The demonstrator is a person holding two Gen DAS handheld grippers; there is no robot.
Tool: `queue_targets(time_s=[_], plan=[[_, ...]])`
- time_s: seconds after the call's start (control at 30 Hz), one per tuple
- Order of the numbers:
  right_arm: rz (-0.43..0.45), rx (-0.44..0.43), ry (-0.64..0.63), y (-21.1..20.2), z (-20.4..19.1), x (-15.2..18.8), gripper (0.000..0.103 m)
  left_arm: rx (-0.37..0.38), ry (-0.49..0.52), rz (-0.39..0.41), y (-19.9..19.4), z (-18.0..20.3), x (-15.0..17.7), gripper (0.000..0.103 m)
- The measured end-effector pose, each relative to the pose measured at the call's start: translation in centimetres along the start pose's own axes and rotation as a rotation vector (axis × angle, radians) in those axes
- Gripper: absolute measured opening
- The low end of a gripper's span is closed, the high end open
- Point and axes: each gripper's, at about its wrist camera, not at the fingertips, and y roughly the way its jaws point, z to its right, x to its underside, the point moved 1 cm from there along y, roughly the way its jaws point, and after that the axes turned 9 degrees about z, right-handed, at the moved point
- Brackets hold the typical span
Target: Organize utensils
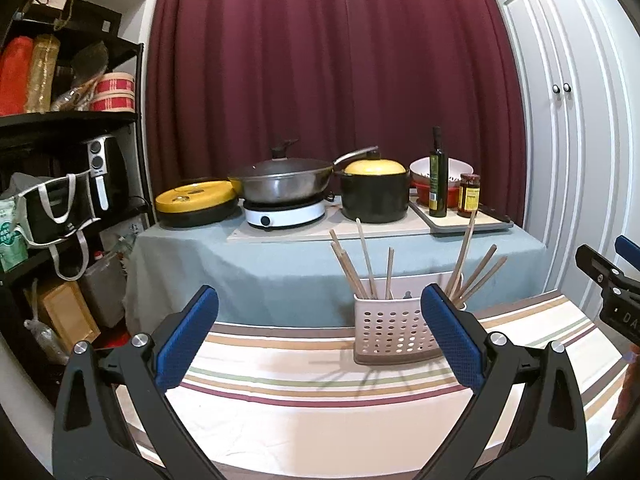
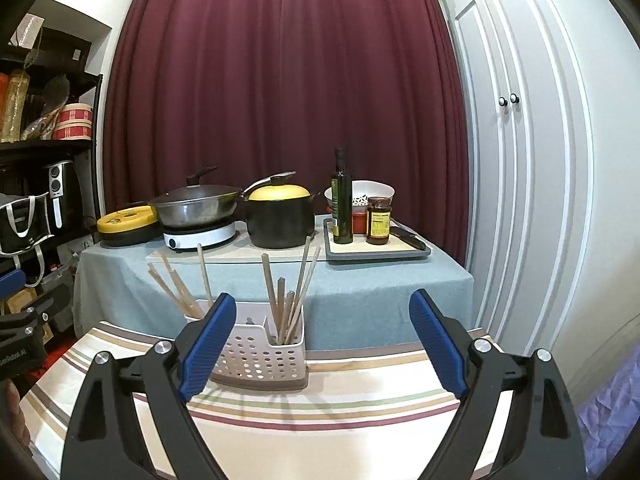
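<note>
A pale pink perforated utensil holder stands at the far edge of the striped table. Several wooden chopsticks stick up from its left and right compartments. My left gripper is open above the table, its right finger just in front of the holder's right side, nothing between the pads. My right gripper is open too and empty, with its left finger overlapping the holder's left part. The right gripper shows at the left wrist view's right edge.
Behind stands a blue-clothed table with a yellow-lidded pan, a wok on a white hotplate, a black pot, and a tray with an oil bottle, jar, bowls and knife. Black shelves stand left, white cupboard doors right.
</note>
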Motion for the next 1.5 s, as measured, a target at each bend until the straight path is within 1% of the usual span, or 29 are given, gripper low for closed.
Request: queue_targets(time_s=[0.23,0.43,0.8,1.5], plan=[[0.022,-0.006,-0.008,-2.3,-0.2,-0.8,0.086,-0.002,-0.014,0.023,-2.6,-0.5,-0.5,0.099],[0.028,-0.011,-0.013,-3.3,-0.3,-0.9,0.087,0.002,-0.018,0.025,-3.7,-0.7,-0.6,0.099],[0.040,-0.017,-0.013,-4.0,-0.3,-1.3,0.087,-0.002,-0.023,0.029,-4.4,-0.5,-0.7,0.099],[0.043,-0.019,-0.012,-4.2,-0.4,-1.3,0.087,0.006,-0.034,0.018,-4.3,-0.6,-0.5,0.099]])
